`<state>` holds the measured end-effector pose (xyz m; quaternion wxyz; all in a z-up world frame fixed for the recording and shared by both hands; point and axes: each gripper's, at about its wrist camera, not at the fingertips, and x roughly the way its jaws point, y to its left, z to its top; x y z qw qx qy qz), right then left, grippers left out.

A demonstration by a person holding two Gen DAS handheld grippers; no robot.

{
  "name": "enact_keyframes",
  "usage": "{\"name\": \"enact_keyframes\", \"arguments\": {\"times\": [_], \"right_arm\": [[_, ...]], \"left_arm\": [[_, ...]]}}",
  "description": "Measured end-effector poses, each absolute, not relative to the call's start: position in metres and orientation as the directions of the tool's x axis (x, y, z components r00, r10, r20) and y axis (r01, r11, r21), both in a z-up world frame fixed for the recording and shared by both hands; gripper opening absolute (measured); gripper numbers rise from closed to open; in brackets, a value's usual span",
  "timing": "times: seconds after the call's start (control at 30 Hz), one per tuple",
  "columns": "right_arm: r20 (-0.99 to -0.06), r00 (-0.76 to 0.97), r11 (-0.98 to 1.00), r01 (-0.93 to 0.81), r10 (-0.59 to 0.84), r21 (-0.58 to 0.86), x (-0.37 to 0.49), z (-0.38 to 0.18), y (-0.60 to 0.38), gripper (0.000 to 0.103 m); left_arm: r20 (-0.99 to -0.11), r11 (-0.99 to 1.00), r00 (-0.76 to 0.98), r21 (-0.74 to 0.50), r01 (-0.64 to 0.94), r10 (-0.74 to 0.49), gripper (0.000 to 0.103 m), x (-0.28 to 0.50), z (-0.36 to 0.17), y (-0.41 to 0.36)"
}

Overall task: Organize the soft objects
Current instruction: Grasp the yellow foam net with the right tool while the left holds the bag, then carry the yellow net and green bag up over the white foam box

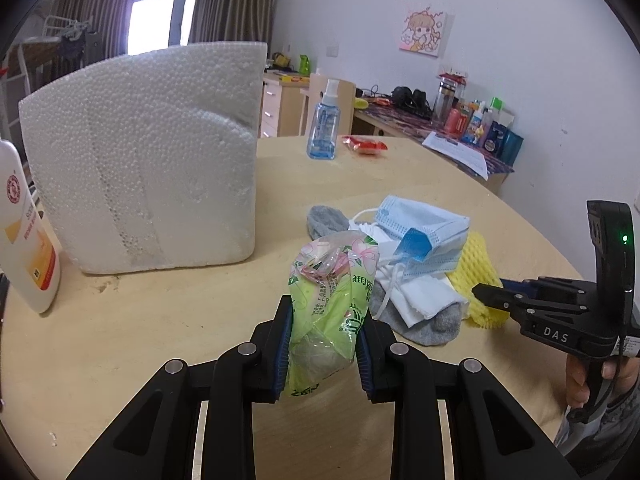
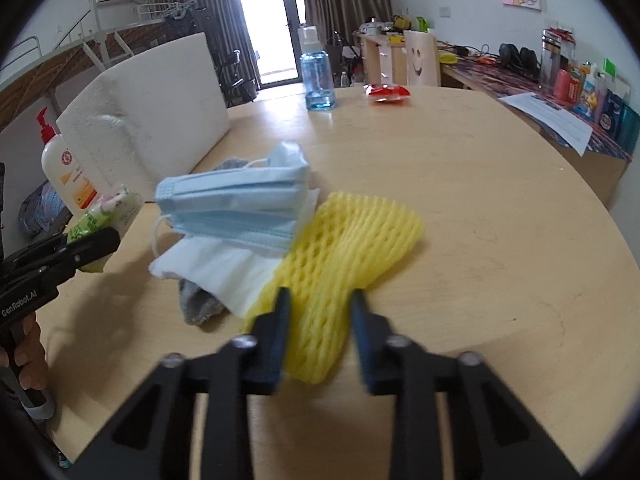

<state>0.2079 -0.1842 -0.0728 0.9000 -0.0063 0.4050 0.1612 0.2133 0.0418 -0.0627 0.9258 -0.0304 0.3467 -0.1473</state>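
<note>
My left gripper [image 1: 323, 312] is shut on a green tissue packet [image 1: 332, 300] and holds it above the round wooden table [image 1: 160, 340]; the packet also shows in the right wrist view [image 2: 100, 216]. Beyond it lies a pile: blue face masks [image 1: 424, 228], a white cloth [image 1: 416, 292], a grey sock [image 1: 424, 326] and a yellow foam net [image 1: 478, 276]. My right gripper [image 2: 320, 300] is open, its jaws on either side of the near end of the yellow foam net [image 2: 340, 252]. The masks [image 2: 236, 200] overlap the net's left edge.
A big white foam block [image 1: 148, 160] stands at the left. A white lotion bottle [image 1: 24, 232] is beside it. A blue spray bottle [image 1: 324, 124] and a red packet [image 1: 366, 145] are at the far side. A cluttered desk [image 1: 460, 128] stands behind.
</note>
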Motion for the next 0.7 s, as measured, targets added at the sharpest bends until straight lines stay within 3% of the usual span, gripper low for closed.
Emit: {"name": "enact_keyframes", "arguments": {"times": [0.07,0.7], "right_arm": [[-0.725,0.628,0.95,-0.29,0.282,0.118,0.205,-0.07,-0.183,0.013],[-0.584,0.764,0.959,-0.262,0.276,0.111,0.161,-0.02,-0.207,0.013]], "left_arm": [[-0.625,0.956,0.724,-0.159,0.248,-0.292,0.03,0.212,-0.061,0.044],[-0.544,0.959,0.79,-0.148,0.242,-0.283,0.03,0.177,-0.043,0.047]]}}
